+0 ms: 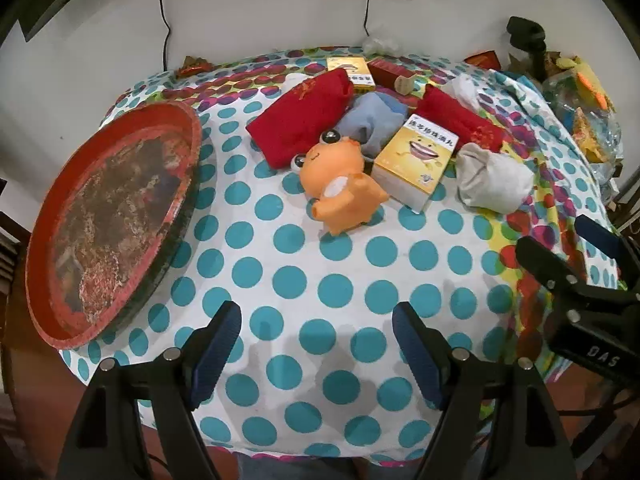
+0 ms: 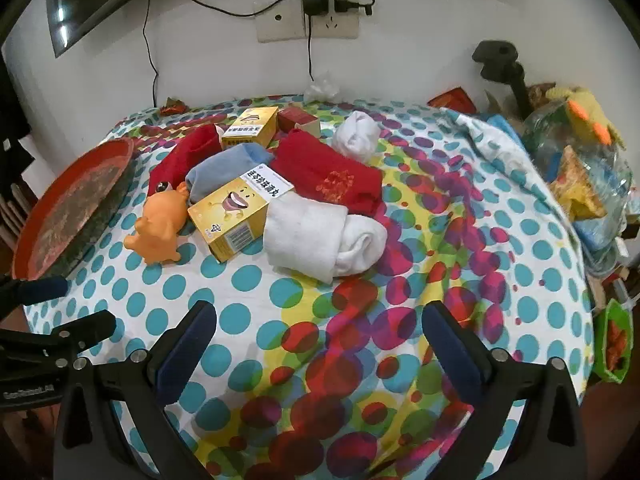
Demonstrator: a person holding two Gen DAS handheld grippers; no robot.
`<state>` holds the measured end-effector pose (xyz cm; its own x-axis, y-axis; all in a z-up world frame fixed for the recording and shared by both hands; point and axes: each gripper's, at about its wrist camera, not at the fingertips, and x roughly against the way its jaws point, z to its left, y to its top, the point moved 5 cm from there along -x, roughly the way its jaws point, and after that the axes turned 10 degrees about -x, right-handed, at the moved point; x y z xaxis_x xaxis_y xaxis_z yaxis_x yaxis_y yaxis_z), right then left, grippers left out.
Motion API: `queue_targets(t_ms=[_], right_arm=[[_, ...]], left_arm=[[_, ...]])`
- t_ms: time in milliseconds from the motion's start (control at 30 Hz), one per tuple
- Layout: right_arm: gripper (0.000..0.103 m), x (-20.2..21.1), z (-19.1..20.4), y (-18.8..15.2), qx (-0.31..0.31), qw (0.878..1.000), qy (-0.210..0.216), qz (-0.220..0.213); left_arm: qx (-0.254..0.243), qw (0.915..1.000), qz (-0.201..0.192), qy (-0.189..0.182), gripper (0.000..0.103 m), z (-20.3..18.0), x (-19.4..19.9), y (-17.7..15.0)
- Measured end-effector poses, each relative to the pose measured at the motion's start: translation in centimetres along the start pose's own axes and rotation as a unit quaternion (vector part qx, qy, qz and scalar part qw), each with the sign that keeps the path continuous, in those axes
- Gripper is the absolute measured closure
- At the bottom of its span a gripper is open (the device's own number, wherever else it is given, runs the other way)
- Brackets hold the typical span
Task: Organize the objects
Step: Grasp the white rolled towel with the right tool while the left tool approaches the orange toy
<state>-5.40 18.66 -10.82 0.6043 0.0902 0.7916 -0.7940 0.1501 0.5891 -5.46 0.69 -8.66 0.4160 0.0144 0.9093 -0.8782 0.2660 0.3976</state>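
A round red tray (image 1: 48, 236) lies at the table's left edge; it also shows in the right wrist view (image 2: 120, 148). An orange frog toy (image 1: 340, 188) (image 2: 158, 224), two yellow boxes (image 1: 416, 156) (image 2: 232, 212) (image 2: 252, 126), red socks (image 1: 304, 120) (image 2: 328, 176), a blue sock (image 1: 368, 120) (image 2: 224, 168) and white socks (image 1: 496, 180) (image 2: 320, 236) lie heaped mid-table. My left gripper (image 1: 316, 344) is open and empty near the front edge. My right gripper (image 2: 320, 344) is open and empty to its right, also seen from the left wrist (image 1: 560, 248).
A dotted cloth (image 1: 280, 280) covers the table. A small red box (image 2: 298, 120) sits at the back. Clutter of bags and a bottle (image 2: 580, 176) stands at the right. A wall socket with cables (image 2: 312, 20) is behind.
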Motion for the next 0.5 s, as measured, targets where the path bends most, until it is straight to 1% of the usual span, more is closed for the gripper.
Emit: queue_targets(t_ms=[100, 267, 400, 500], right_arm=[[0.003, -0.4, -0.1, 0.1, 0.002, 1.0, -0.002, 0.0], [0.012, -1.0, 0.1, 0.4, 0.007, 1.0, 0.0, 0.002], [0.013, -1.5, 0.2, 0.7, 0.01, 1.0, 0.004, -0.001], [0.013, -2.1, 0.4, 0.8, 0.013, 1.0, 0.009, 0.002]], left_arm=[[-0.001, 1.0, 0.004, 0.001, 0.023, 0.1, -0.4, 0.1], [-0.001, 0.9999, 0.01, -0.003, 0.023, 0.3, -1.3, 0.6], [0.004, 0.9998, 0.014, -0.015, 0.023, 0.5, -1.9, 0.8], [0.005, 0.9997, 0.019, -0.012, 0.023, 0.8, -2.4, 0.9]])
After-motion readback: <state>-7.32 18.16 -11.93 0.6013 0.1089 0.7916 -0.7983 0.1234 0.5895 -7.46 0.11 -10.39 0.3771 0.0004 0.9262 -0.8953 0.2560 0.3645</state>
